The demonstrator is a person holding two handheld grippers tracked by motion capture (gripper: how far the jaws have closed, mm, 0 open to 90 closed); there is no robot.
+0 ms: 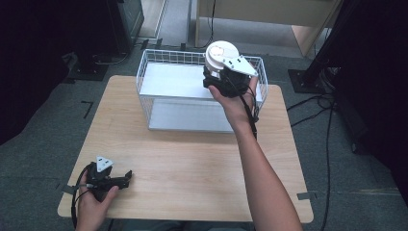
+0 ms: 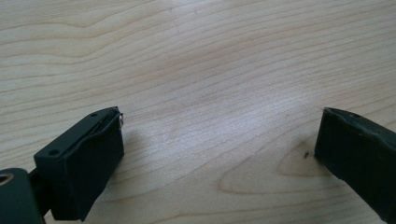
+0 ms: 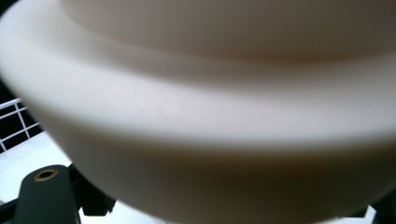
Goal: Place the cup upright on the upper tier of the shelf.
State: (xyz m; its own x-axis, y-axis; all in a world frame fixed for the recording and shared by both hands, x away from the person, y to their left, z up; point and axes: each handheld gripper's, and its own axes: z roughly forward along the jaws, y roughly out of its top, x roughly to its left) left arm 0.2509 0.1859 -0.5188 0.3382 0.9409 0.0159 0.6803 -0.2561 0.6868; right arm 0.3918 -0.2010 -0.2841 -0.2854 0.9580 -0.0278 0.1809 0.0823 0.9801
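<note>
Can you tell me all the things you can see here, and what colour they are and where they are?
white bowl: one, white, held up over the far right part of the basket by the right gripper
wire basket: one, white, at the far side of the table, with a pale flat bottom
table: one, light wood, in the middle of the grey floor
cables: several, black, on the floor right of the table
pale wooden furniture: one piece, beige, beyond the basket
left gripper: one, black, resting on the near left corner of the table, jaws open
right gripper: one, black with a grey plate, over the basket, shut on the bowl
person's arms: two, reaching in from the near edge
</note>
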